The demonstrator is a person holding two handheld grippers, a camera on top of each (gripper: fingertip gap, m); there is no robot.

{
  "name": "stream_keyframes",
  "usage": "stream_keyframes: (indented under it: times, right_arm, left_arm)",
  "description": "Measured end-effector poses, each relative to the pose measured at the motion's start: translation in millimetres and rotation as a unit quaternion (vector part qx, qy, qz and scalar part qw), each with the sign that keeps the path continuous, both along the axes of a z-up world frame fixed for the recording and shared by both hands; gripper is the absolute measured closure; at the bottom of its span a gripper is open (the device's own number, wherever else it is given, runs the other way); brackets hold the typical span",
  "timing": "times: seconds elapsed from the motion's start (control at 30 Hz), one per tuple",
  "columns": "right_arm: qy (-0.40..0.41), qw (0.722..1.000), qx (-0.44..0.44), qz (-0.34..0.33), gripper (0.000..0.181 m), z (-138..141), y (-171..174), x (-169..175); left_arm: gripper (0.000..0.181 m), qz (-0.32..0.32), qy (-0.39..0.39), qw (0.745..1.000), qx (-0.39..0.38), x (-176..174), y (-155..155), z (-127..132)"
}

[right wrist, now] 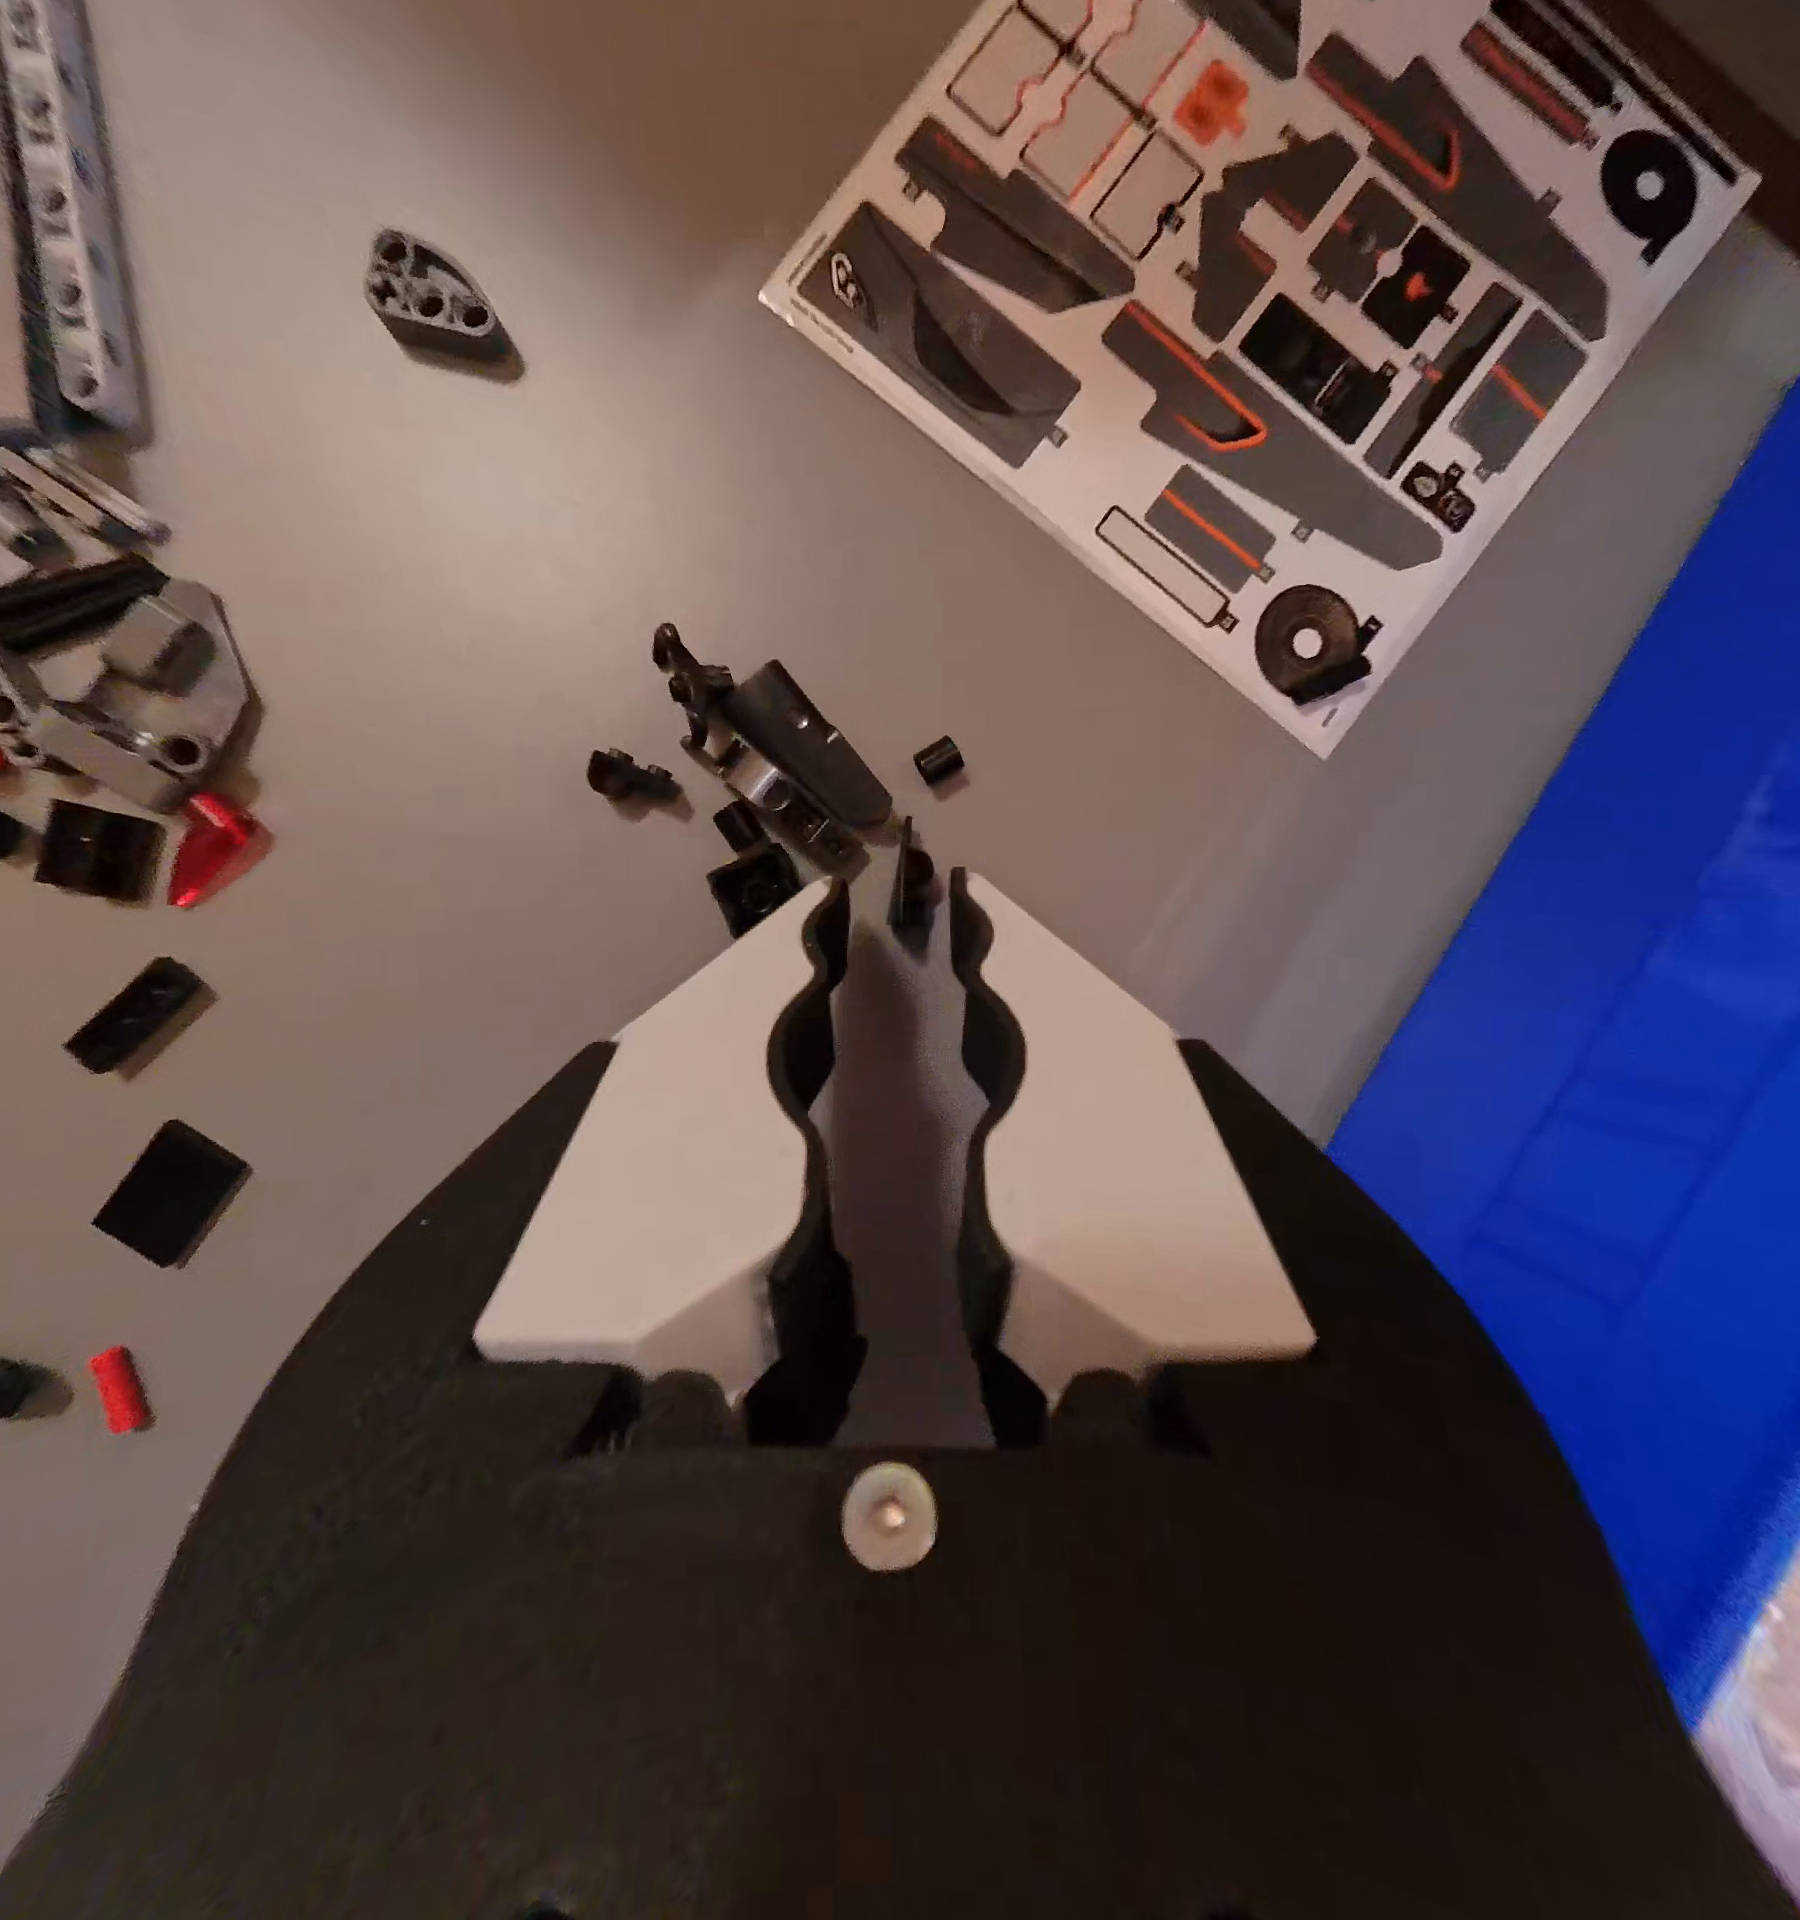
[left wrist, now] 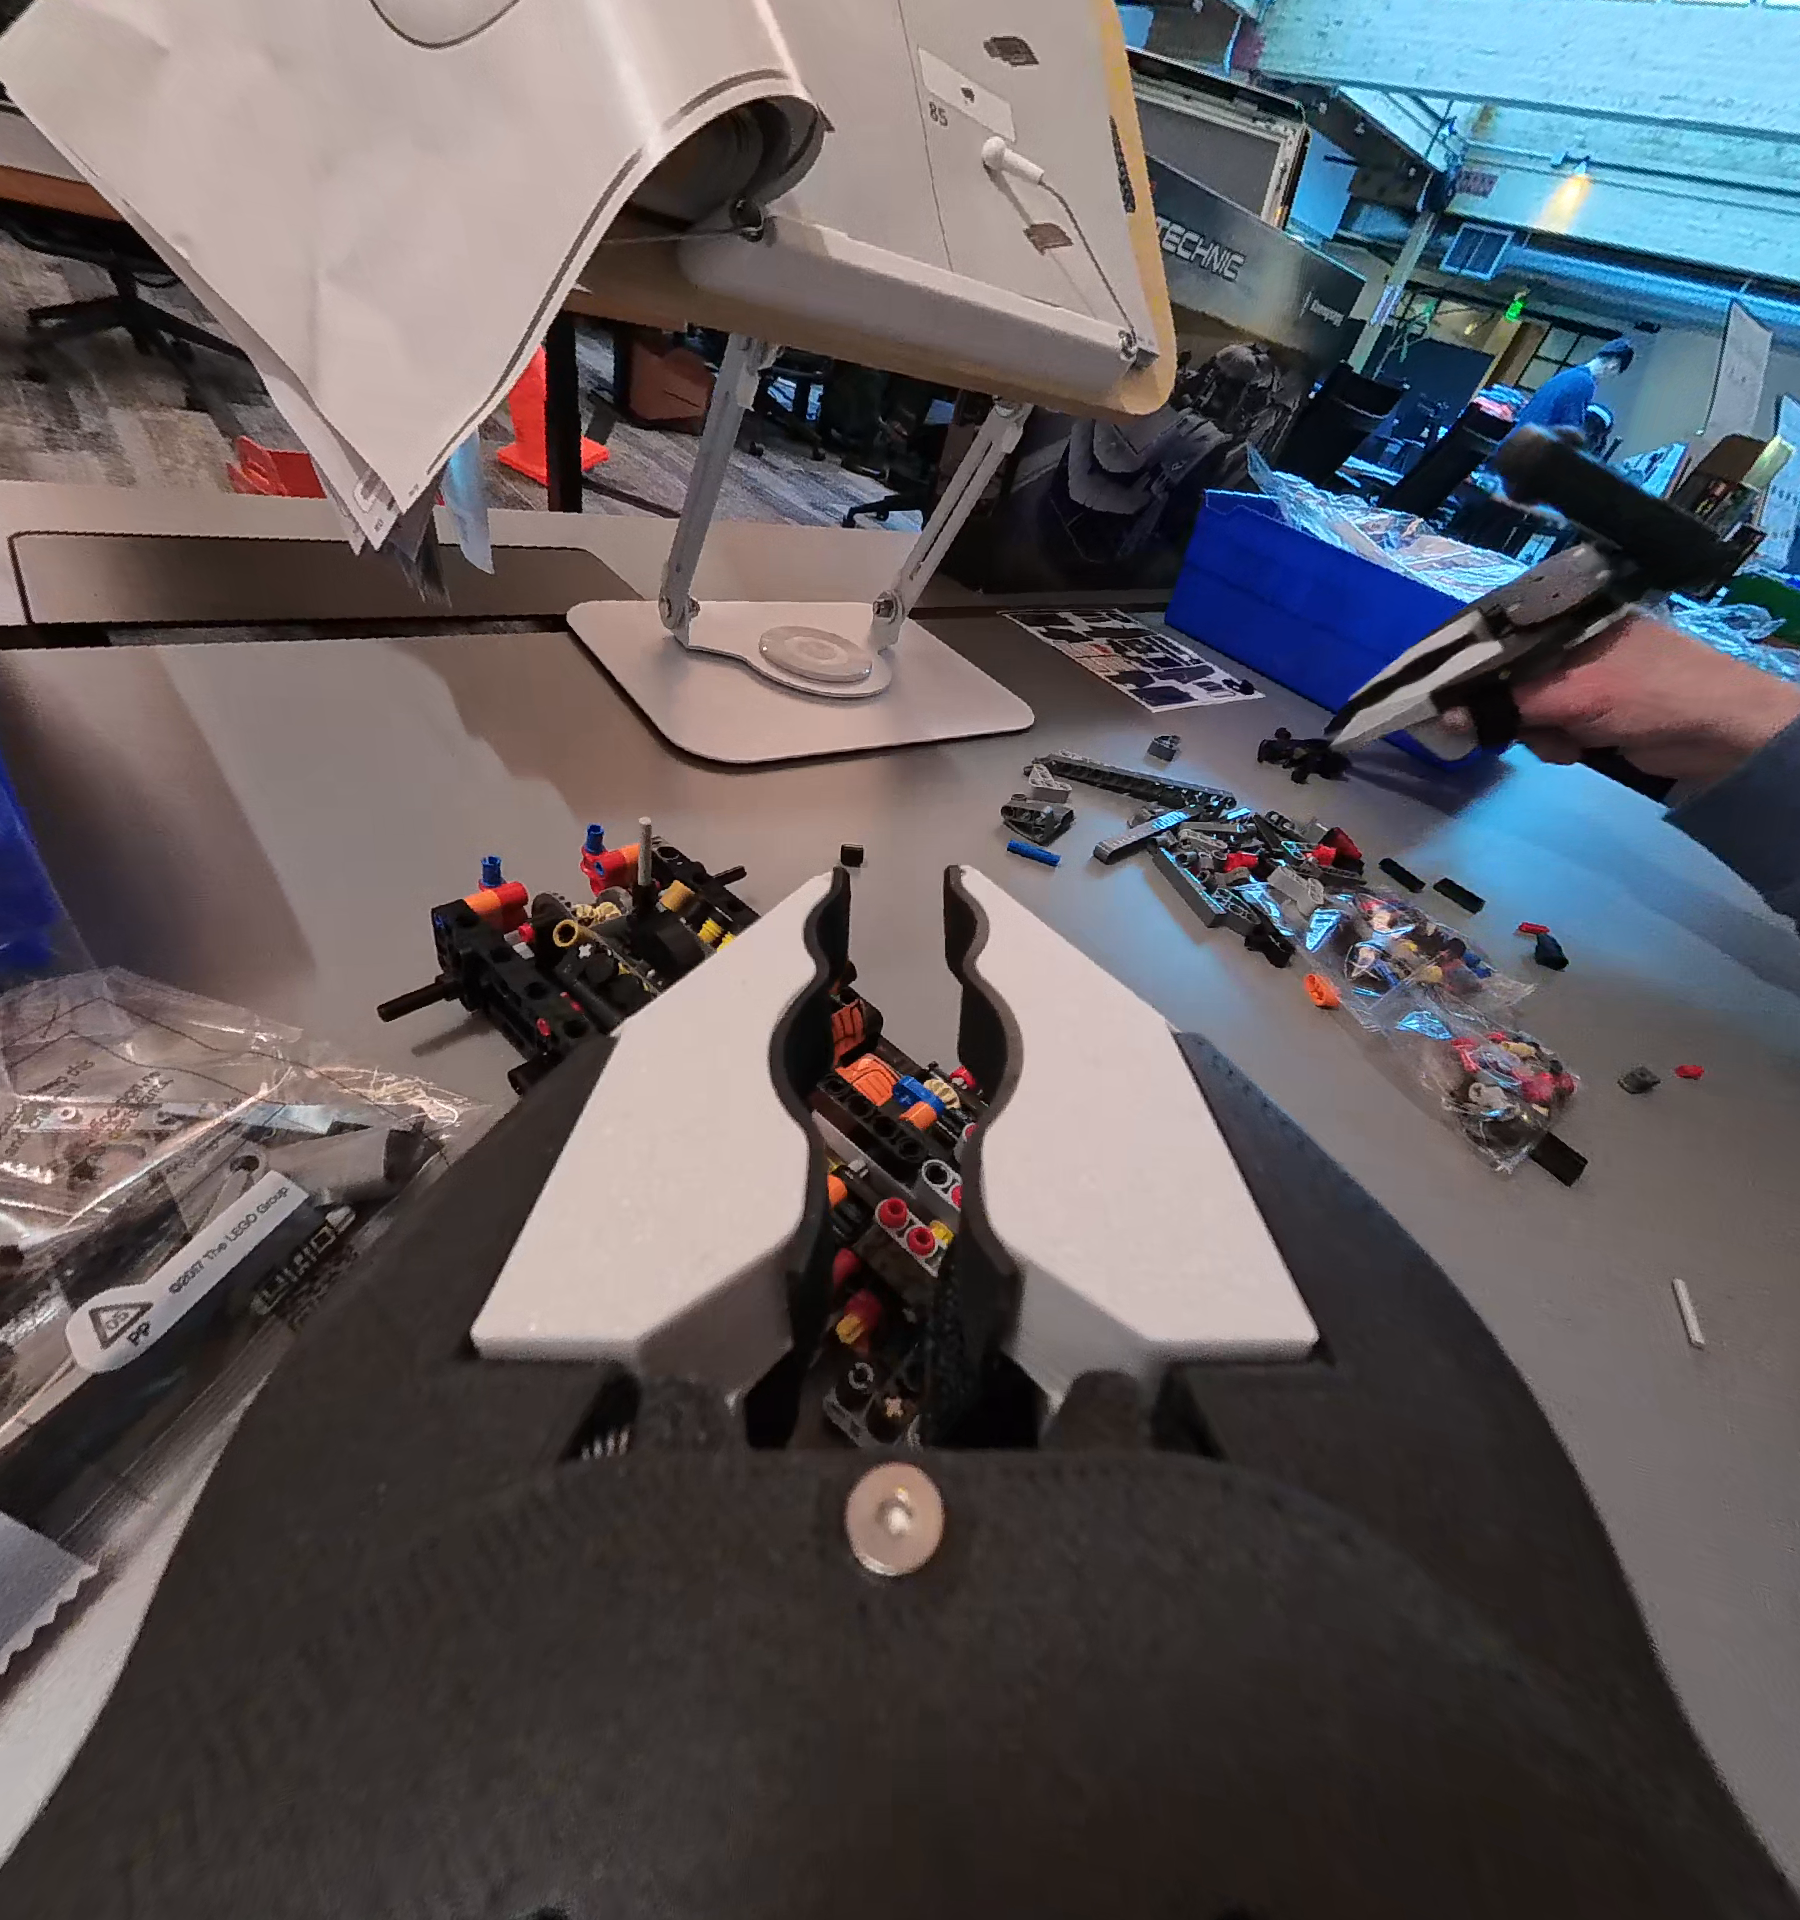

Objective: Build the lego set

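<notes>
My left camera sits low over my left claw (left wrist: 896, 883), looking nearly level across the table (left wrist: 356, 748) toward the white stand (left wrist: 802, 675). My right camera looks steeply down past my right claw (right wrist: 896, 888), close to the table (right wrist: 511, 520). Both views share the sticker sheet (left wrist: 1130, 657) (right wrist: 1280, 343) right of that stand, and the blue bin (left wrist: 1291, 613) (right wrist: 1654, 935).

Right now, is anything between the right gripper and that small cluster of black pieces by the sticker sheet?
Nothing visible. The right gripper hangs open just short of the black pieces, one thin black piece already between its fingertips.
</notes>
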State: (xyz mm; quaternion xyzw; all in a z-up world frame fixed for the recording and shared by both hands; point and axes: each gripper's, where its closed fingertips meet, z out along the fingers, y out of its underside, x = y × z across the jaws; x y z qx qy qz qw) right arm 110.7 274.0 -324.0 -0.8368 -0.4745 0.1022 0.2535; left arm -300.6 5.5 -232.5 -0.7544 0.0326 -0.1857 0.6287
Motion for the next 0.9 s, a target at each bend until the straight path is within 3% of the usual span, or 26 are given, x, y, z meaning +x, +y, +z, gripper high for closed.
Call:
stream_keyframes:
  times: [0.03, 0.13, 0.23, 0.33, 0.43, 0.53, 0.67, 0.9]
  right_arm:
    - [0.008, 1.0, 0.003, -0.004, 0.163, 5, -1, 1]
    - [0.031, 0.999, 0.039, 0.0, 0.167, 32, -11, 2]
    - [0.073, 0.995, -0.006, 0.074, 0.162, 47, -69, -21]
    - [0.064, 0.988, -0.048, 0.133, 0.161, 32, -128, -33]
    - [0.032, 0.989, -0.046, 0.14, 0.167, 9, -155, -29]
    - [0.037, 0.989, -0.038, 0.135, 0.181, 0, -162, -28]
    - [0.036, 0.99, -0.026, 0.132, 0.181, -7, -154, -28]
    - [0.016, 0.995, 0.023, 0.092, 0.181, -7, -85, -21]
  left_arm:
    - [0.166, 0.0, 0.001, 1.0, 0.0, 0, 0, 0]
    - [0.166, 0.002, 0.0, 1.0, 0.0, -1, 0, 0]
    - [0.166, 0.002, -0.001, 1.0, -0.001, -1, 1, -1]
    - [0.166, -0.002, 0.0, 1.0, -0.001, 2, 1, -1]
    - [0.166, -0.006, 0.0, 1.0, 0.0, 5, 1, 0]
    - [0.166, -0.008, 0.002, 1.0, 0.003, 7, 0, 2]
    - [0.166, -0.008, 0.006, 1.0, 0.007, 9, -2, 6]
    - [0.166, -0.008, 0.009, 1.0, 0.007, 12, -1, 6]
